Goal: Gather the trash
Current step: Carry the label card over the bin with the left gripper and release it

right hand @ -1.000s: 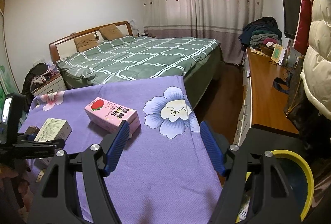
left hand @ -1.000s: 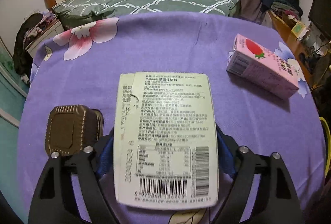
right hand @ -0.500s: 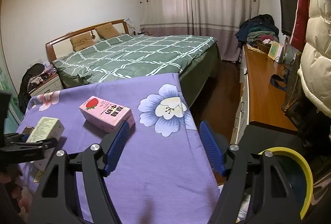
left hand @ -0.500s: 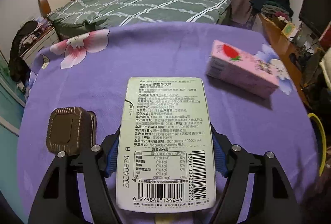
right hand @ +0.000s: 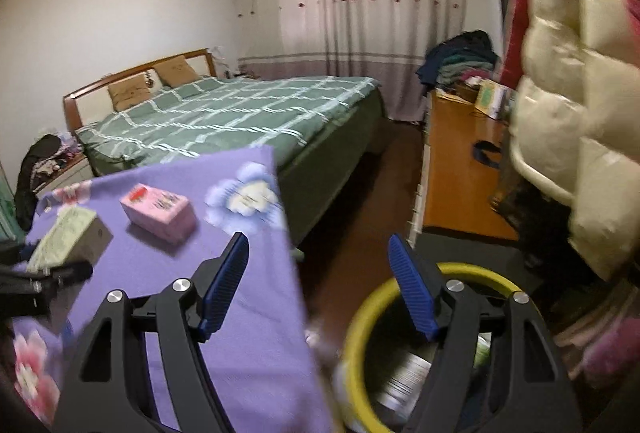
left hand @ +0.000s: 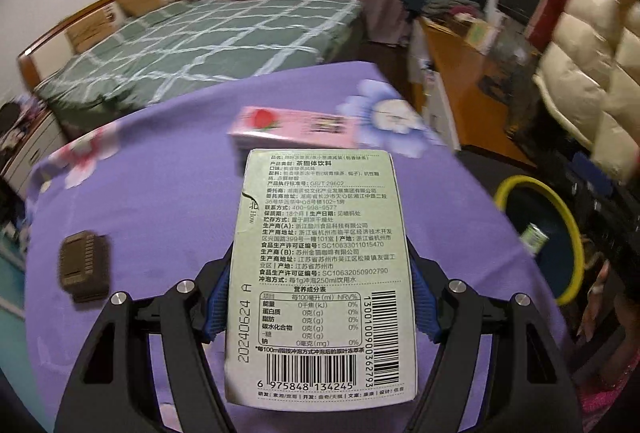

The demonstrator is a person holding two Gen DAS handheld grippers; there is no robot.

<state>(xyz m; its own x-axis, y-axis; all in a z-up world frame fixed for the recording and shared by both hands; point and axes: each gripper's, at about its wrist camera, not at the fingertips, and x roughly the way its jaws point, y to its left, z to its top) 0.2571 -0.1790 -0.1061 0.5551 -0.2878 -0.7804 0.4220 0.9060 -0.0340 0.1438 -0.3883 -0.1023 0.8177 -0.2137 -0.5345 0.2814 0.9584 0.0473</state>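
Pale green tea carton (left hand: 320,273) pinched between blue pads (left hand: 218,307) of left gripper (left hand: 318,307), held above purple floral tablecloth (left hand: 160,201), printed label facing camera; pink strawberry milk carton (left hand: 294,129) lies on cloth just beyond; dark brown box (left hand: 84,267) on cloth to carton's left; right gripper (right hand: 318,283) spread, empty, over cloth edge and yellow-rimmed bin (right hand: 368,305)

The left gripper (left hand: 320,307) clamps a pale green carton (left hand: 320,273) at lower centre; a pink carton (left hand: 294,127) lies above on the purple tablecloth (left hand: 160,201).
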